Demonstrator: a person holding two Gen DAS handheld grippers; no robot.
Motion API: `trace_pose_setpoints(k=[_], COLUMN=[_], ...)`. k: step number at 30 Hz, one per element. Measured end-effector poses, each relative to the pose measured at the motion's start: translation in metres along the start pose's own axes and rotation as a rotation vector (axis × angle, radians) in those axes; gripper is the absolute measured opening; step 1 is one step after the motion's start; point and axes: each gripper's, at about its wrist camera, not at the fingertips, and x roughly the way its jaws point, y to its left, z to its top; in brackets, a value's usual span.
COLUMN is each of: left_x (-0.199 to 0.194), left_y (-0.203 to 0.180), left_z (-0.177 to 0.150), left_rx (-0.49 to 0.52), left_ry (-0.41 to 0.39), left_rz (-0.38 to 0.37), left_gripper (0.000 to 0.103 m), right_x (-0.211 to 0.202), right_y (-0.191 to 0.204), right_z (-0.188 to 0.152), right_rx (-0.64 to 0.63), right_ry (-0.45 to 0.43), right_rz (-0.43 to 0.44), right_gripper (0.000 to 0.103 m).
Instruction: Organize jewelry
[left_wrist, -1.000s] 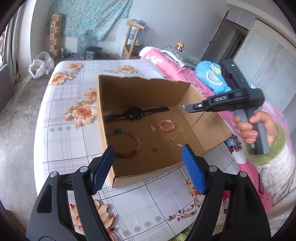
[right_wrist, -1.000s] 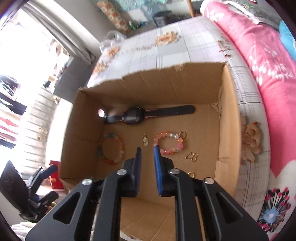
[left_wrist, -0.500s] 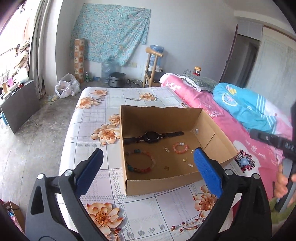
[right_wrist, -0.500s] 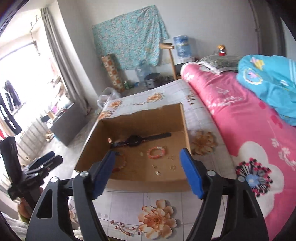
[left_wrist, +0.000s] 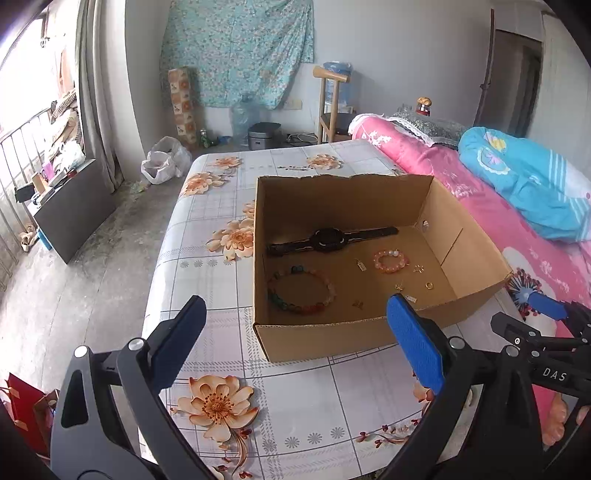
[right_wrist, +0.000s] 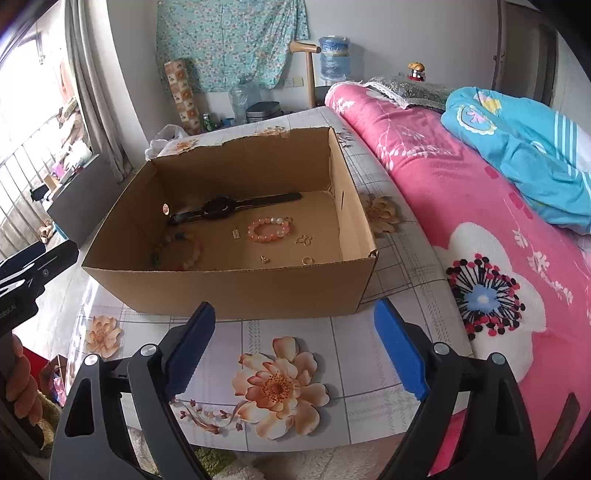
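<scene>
An open cardboard box stands on the floral table. On its floor lie a black watch, a pink bead bracelet, a multicoloured bead bracelet and small gold pieces such as a ring. My left gripper hangs open and empty in front of the box's near wall. In the right wrist view the box shows the same watch and pink bracelet. My right gripper is also outside the box near its front wall, its jaws opening with nothing between them.
The table's floral cloth stretches in front of the box. A bed with a pink cover and a blue quilt runs along the right. Bare floor, a white plastic bag and a wooden stool lie beyond.
The right gripper has come out of the box, drawn back and opened from nearly shut to wide. The left gripper has also backed away, tilted up and spread a little wider.
</scene>
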Motion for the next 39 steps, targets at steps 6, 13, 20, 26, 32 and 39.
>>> trace_pose_setpoints(k=[6,13,20,26,32,39], left_x=[0.017,0.041,0.055,0.068,0.076,0.082], left_y=[-0.008,-0.018,-0.032,-0.035,-0.032,-0.030], left_z=[-0.008,-0.018,-0.020,-0.022,-0.021,-0.021], left_rx=[-0.006,-0.005,0.015,0.009,-0.009,-0.024], left_ry=[0.080,0.187,0.250,0.305,0.336,0.345], left_rz=[-0.029,-0.029,-0.005,0.001,0.025,0.047], left_gripper=[0.095,0.095,0.095,0.095,0.095,0.095], right_x=[0.012,0.029,0.048,0.065,0.072,0.075], right_y=[-0.007,-0.015,-0.013,-0.008,-0.001,0.003], right_z=[0.002,0.003,0.002,0.002,0.005,0.009], right_rx=[0.046,0.075,0.025,0.000,-0.034,-0.044], right_ry=[0.048,0.104,0.167,0.211,0.230,0.236], right_rz=[-0.018,-0.047,-0.043,-0.051,-0.063,-0.057], right_gripper=[0.091,0.091,0.092,0.092,0.092,0.092])
